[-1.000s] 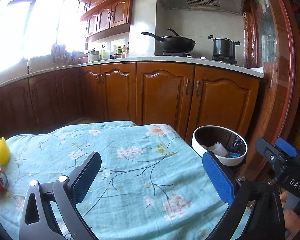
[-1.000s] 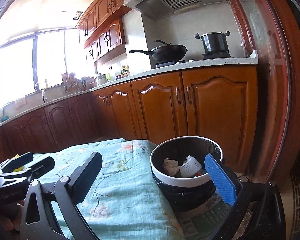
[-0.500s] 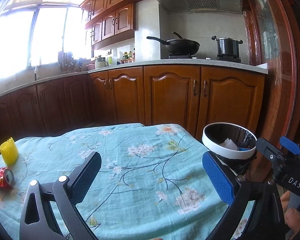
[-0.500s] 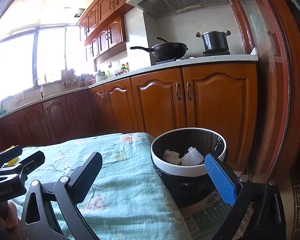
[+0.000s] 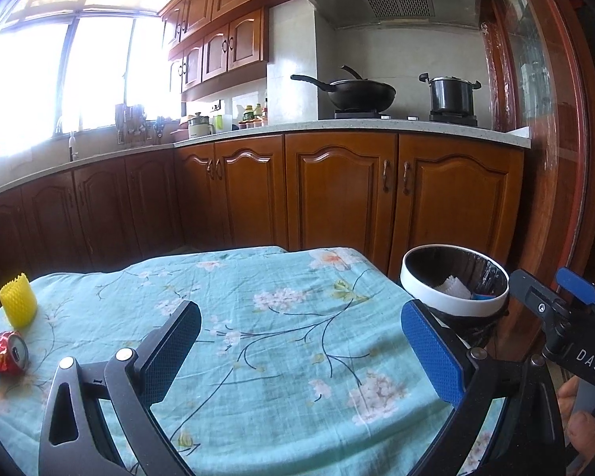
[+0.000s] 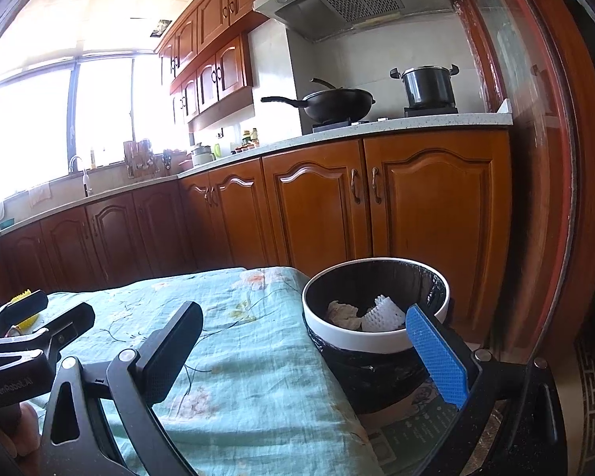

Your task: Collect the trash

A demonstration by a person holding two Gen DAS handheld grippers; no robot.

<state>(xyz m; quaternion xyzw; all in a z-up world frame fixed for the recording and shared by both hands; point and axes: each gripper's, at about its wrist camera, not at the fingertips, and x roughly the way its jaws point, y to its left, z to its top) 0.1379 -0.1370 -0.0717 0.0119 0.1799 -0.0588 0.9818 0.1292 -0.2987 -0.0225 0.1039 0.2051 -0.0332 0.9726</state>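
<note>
Crushed red can [image 5: 5, 353] lies near upright yellow foam net [image 5: 18, 300]; white-rimmed bin [image 6: 377, 337] holds trash.

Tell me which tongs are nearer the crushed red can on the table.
Left. The left tongs hang open over the floral cloth, with the crushed red can just off their left side. The right tongs sit open at the table's far end, beside the white-rimmed bin.

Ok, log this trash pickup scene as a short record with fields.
setting: kitchen, table under floral cloth
trash on table: crushed red can; yellow foam net
bin: white-rimmed trash bin beside the table, holding white foam net and crumpled paper
left hand-held gripper: open, empty
right hand-held gripper: open, empty
</note>
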